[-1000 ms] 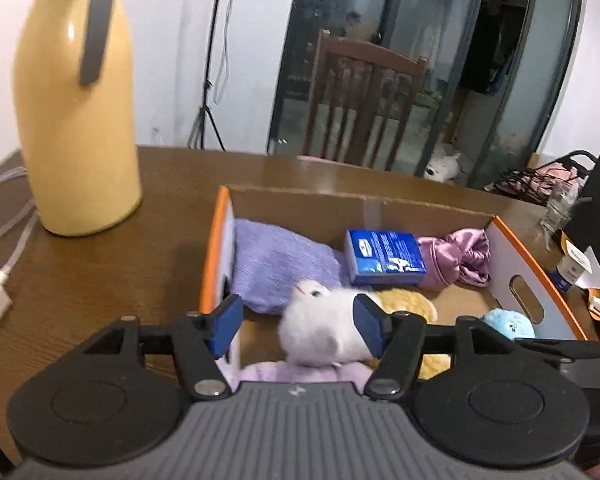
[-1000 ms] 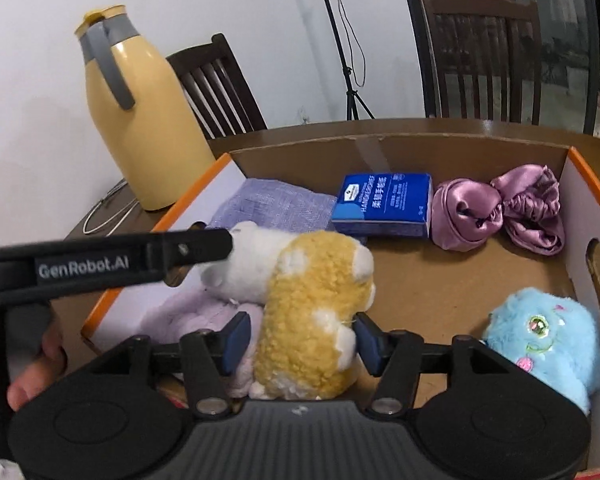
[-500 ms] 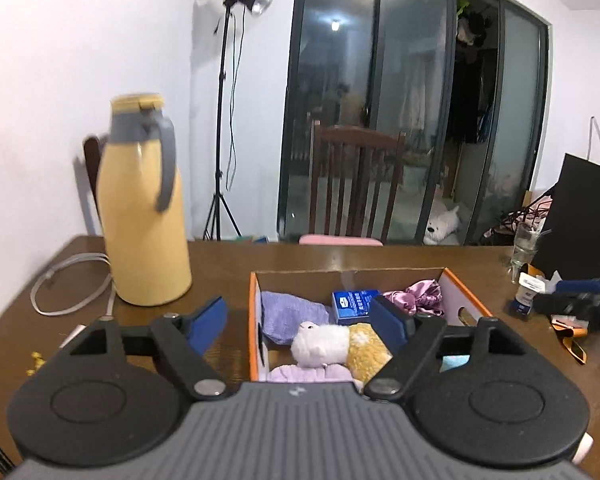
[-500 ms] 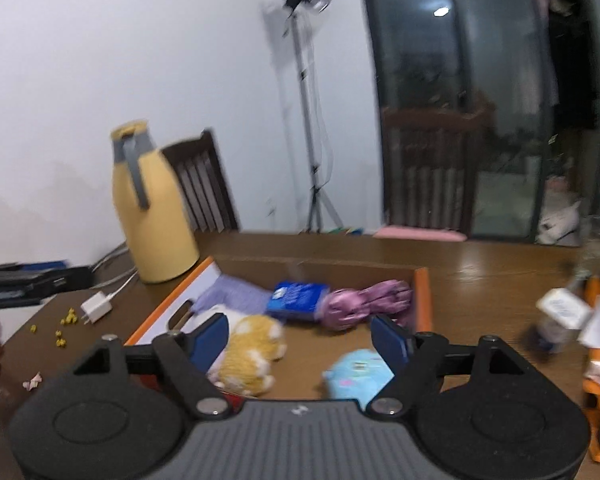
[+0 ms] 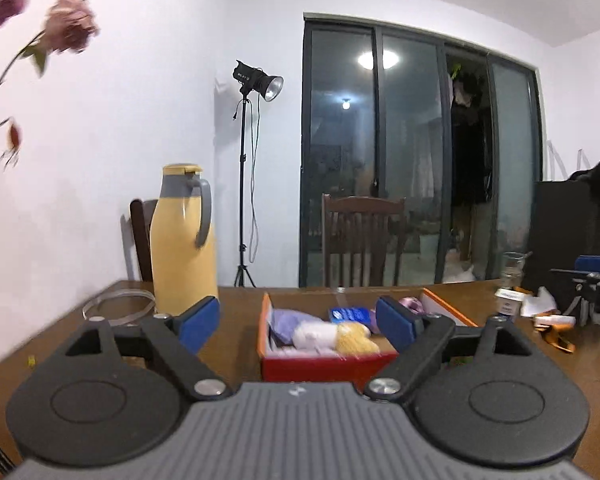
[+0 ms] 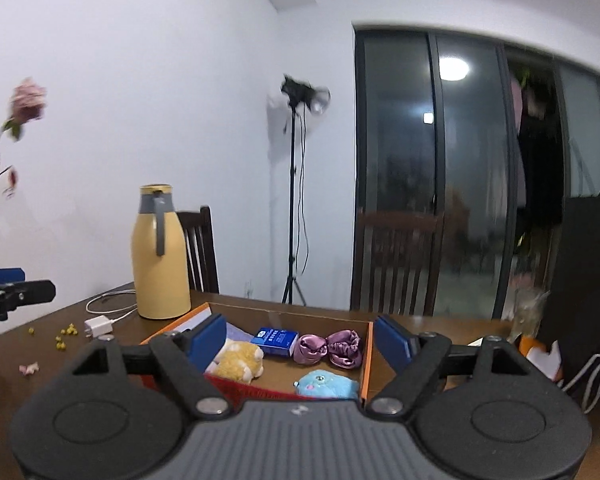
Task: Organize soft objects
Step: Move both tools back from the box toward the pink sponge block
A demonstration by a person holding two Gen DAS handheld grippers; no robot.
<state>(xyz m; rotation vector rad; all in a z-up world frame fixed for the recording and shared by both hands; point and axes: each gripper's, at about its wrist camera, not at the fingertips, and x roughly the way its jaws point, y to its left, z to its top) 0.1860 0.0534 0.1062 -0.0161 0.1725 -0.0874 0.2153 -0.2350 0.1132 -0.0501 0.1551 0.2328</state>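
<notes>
An orange-edged cardboard box stands on the wooden table. Inside lie a white plush, a yellow plush, a lilac cloth, a blue tissue pack, a purple satin scrunchie and a light blue plush. My left gripper is open and empty, back from the box. My right gripper is open and empty, also back from the box.
A yellow thermos jug stands left of the box. A white charger and cable and small yellow bits lie on the table's left. Bottles and clutter sit at the right. Chairs stand behind.
Both grippers let go of the white and yellow plush toys, opened wide, and pulled back and up away from the box. The plush toys stay in the box.
</notes>
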